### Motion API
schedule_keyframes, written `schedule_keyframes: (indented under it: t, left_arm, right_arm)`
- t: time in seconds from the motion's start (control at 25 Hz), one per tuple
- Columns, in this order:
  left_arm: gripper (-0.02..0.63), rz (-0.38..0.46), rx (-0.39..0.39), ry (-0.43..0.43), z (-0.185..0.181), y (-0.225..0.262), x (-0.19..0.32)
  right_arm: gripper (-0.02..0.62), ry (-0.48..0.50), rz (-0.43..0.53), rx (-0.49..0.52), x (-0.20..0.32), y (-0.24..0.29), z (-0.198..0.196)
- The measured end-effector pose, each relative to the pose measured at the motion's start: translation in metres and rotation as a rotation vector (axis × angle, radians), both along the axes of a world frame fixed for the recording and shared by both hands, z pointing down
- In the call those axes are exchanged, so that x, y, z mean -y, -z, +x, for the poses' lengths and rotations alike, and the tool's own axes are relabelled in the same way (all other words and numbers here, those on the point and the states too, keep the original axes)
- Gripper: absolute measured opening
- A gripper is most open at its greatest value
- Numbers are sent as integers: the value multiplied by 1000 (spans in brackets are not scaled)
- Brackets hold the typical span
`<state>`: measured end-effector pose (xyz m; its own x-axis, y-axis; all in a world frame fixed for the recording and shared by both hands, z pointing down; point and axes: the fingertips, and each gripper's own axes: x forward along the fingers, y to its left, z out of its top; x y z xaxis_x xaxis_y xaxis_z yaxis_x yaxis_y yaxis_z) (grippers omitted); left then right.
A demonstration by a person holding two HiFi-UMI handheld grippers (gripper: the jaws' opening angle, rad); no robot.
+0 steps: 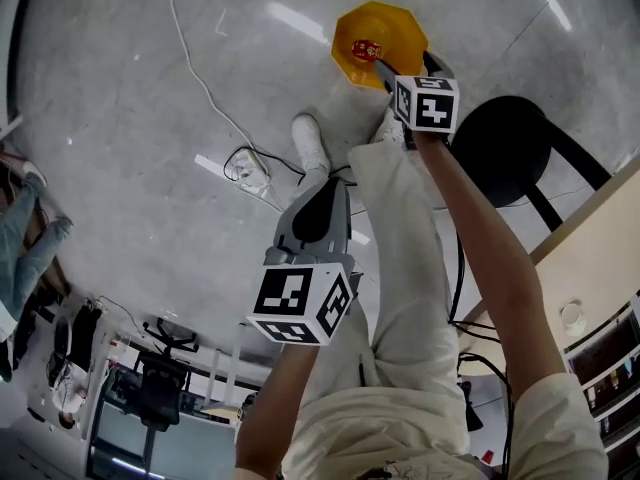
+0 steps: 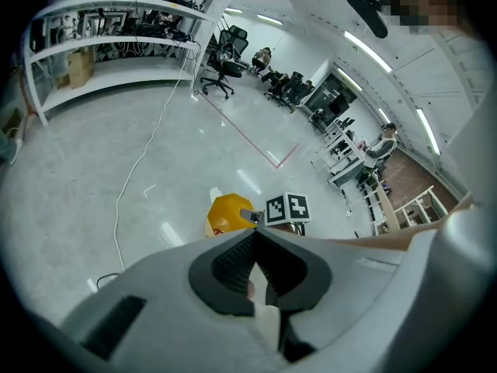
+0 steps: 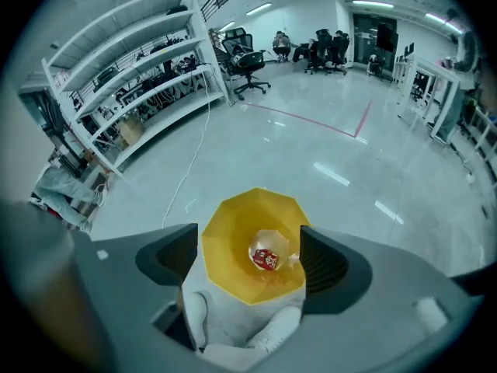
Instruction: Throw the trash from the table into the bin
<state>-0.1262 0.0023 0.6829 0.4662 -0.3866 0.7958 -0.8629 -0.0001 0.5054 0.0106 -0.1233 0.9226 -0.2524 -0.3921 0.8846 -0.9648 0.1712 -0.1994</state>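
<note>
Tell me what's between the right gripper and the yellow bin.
Nothing. The right gripper view shows the right gripper, jaws open and empty, above the yellow bin with only air between. A red packet lies inside.

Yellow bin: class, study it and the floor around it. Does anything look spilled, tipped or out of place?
Nothing stands out. The yellow bin stands upright on the floor, the red packet lying at its bottom. A white cable trails across the floor, well apart from the bin.
</note>
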Motion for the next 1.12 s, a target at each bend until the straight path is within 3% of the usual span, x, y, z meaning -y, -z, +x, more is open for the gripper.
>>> schedule_keyframes:
  t: [0.44,0.88,1.12]
  left_arm:
    - [0,132,7,-23,-9,112,47]
    - [0,188,-58,-77,-5,199,37]
    - [0,209,-74,-161,-5,240,18]
  right_arm:
    - [417,-22,72,67,-6,149,-4]
    - [414,-3,156,97,-32,283,-18]
    - [411,-88,164,143,-62,342,-25]
